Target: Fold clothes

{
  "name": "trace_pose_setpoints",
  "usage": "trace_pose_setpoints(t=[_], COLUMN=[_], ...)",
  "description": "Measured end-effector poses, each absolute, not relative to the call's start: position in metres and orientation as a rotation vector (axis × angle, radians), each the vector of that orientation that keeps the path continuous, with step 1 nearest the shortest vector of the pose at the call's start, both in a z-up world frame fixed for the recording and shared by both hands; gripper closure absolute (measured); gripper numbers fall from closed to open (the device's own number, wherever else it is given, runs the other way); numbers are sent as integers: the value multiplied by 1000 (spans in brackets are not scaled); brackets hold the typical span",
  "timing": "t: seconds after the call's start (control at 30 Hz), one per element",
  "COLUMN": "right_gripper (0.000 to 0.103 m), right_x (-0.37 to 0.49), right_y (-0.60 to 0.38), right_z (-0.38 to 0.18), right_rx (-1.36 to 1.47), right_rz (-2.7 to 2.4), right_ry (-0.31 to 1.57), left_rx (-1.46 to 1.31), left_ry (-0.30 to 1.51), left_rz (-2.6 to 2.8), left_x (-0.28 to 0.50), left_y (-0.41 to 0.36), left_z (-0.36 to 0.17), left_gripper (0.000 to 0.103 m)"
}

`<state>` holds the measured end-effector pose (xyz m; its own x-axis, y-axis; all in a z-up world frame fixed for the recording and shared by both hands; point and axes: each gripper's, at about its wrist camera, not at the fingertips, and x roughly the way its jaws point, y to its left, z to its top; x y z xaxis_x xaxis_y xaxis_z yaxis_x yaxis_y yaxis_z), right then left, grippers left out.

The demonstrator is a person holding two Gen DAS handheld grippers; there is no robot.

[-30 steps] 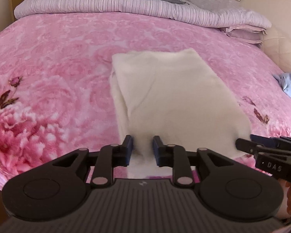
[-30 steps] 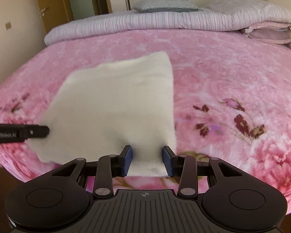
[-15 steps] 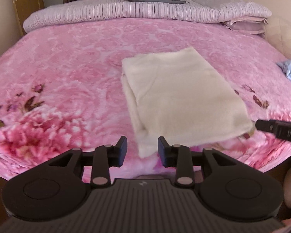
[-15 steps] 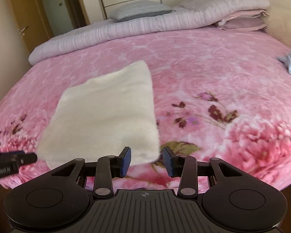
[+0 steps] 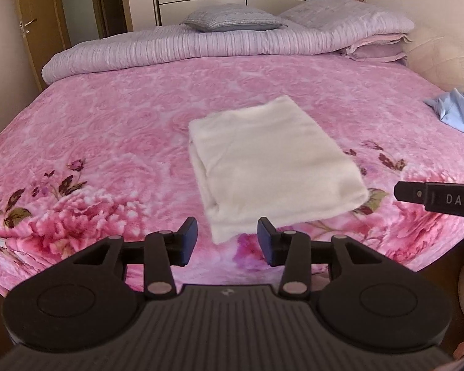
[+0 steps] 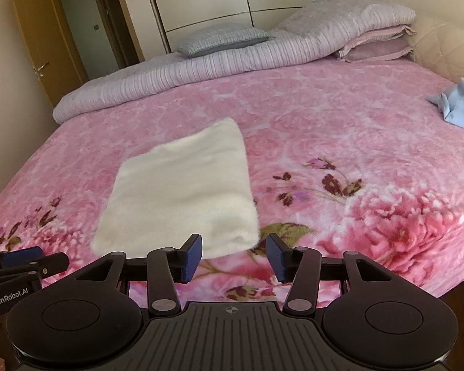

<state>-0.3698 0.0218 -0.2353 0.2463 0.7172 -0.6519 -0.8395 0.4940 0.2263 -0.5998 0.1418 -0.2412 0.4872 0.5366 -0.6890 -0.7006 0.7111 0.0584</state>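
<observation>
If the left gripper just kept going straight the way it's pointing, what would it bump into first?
Most likely the near corner of the folded cream garment, lying straight ahead of the left gripper on the pink bedspread. Its fingers are opening, with nothing between them. Depth is hard to judge.

Pink floral blanket point(image 5: 114, 117), striped lilac quilt point(image 5: 201, 46) w/ grey pillow point(image 5: 232, 20), wooden door point(image 6: 40, 40).

Both my wrist cameras look forward and down along my black claw fingers, from above the near edge of the pink floral plush blanket point(image 5: 114, 117) toward the striped lilac quilt point(image 5: 201, 46) in the upper frame. Both views share the folded cream fleece garment point(image 5: 272, 167) at mid-distance, centred in the left view, left of centre in the right.
</observation>
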Motion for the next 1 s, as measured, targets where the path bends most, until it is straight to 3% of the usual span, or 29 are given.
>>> trace_pose_setpoints(t=[1.0], right_gripper=[50], right_x=[-359], right_y=[34], right_z=[-264], right_rx=[-245], right_rz=[1005], right_ry=[860], left_rx=[-317], left_ry=[846], left_rz=[749], left_x=[-586], left_y=[162], left_z=[-276], left_gripper=[60])
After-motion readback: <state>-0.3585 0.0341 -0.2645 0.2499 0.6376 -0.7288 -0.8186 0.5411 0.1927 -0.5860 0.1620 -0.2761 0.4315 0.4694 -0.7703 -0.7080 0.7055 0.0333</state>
